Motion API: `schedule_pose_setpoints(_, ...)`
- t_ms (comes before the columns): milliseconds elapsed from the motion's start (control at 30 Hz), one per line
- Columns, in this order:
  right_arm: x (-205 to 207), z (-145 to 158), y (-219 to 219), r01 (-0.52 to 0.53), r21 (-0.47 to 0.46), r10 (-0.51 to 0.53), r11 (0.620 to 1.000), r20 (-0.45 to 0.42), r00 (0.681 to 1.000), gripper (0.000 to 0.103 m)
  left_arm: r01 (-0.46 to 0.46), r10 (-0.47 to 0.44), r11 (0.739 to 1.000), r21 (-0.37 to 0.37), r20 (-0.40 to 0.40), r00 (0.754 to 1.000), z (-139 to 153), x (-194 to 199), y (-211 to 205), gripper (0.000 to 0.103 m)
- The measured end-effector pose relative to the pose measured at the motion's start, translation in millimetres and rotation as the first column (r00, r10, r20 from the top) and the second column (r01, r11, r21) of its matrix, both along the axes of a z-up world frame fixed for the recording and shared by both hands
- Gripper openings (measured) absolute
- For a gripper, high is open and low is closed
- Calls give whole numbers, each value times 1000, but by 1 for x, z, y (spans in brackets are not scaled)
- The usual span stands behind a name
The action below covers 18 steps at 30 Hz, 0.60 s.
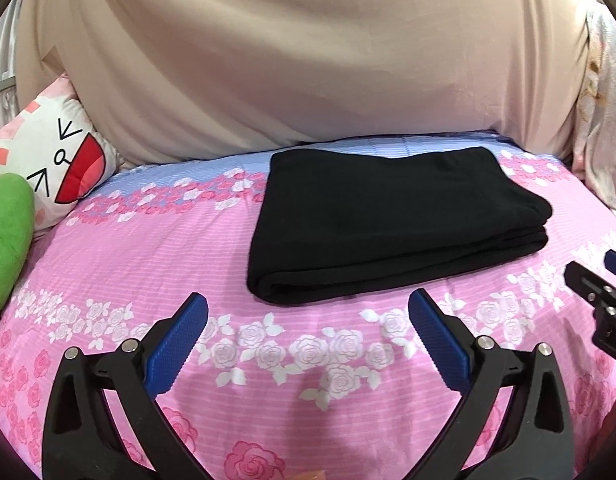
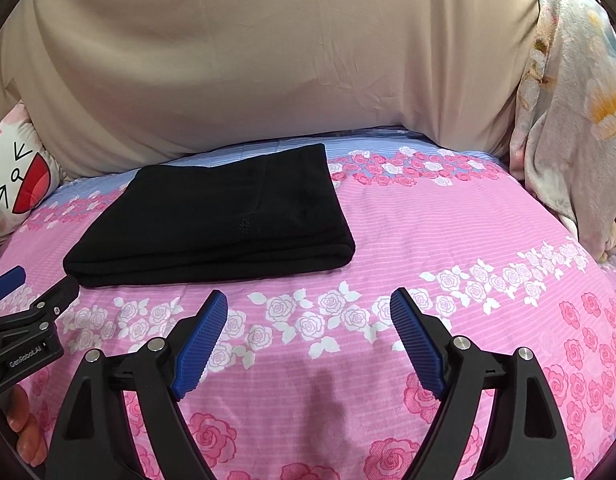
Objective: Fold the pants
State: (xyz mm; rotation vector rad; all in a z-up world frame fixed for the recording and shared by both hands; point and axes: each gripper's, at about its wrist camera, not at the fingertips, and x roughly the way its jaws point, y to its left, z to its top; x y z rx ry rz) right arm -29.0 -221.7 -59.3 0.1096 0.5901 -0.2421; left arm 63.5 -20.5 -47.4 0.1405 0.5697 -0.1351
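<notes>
Black pants [image 1: 392, 220] lie folded into a flat rectangular stack on the pink rose-print bedspread [image 1: 267, 348]. In the right wrist view the same pants [image 2: 219, 220] sit left of centre. My left gripper [image 1: 308, 304] hovers just in front of the stack's near edge, jaws wide apart with nothing between the blue pads. My right gripper [image 2: 309, 300] is also open and empty, a little in front and to the right of the stack. Each gripper shows at the edge of the other's view: the right one [image 1: 596, 280], the left one [image 2: 23, 292].
A big beige cushion [image 1: 308, 60] stands behind the pants. A cat-face pillow [image 1: 55, 156] and a green plush [image 1: 5, 240] lie at the left. A floral blanket [image 2: 576, 120] hangs at the right. A hand [image 2: 25, 424] shows at lower left.
</notes>
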Motion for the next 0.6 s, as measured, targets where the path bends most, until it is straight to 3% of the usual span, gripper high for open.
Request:
schedule_pose_setpoints(300,0,-1,0,2,2,-2,1000,-7,1000,81,23,-24,999,-45,-22,999,0,2,3,98)
schedule_pose_setpoints(600,1,-2,0,0,1,0,1000,-14,1000,81,-48,48,999,-3,-16,999,0,5,4,98)
